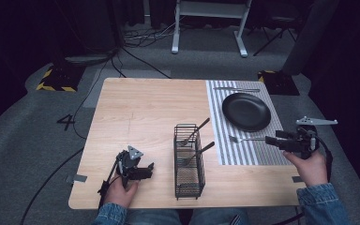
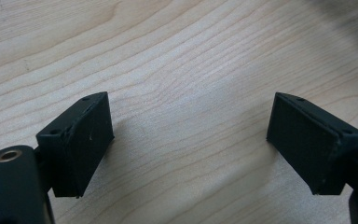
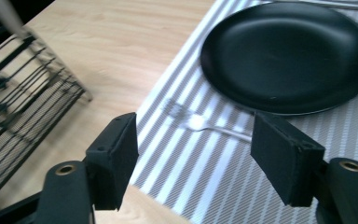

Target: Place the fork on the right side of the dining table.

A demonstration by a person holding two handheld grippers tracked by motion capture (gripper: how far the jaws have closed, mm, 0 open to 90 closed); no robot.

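My right gripper (image 1: 271, 139) (image 3: 193, 154) hangs open above the right edge of a grey striped placemat (image 1: 243, 154) (image 3: 205, 172), nothing between its jaws. Just beyond its tips a silver fork (image 1: 246, 138) (image 3: 205, 125) lies on the mat in front of a black plate (image 1: 246, 111) (image 3: 289, 56). A black wire basket (image 1: 189, 161) (image 3: 23, 102) stands mid-table with two forks (image 1: 194, 131) leaning in it. My left gripper (image 1: 149, 170) (image 2: 189, 140) rests open over bare wood left of the basket, jaws wide and empty.
Another piece of silver cutlery (image 1: 236, 89) lies on the mat behind the plate. The wooden table (image 1: 140, 112) stands on grey carpet, with cables, a white desk frame and yellow-black taped bases beyond its far edge.
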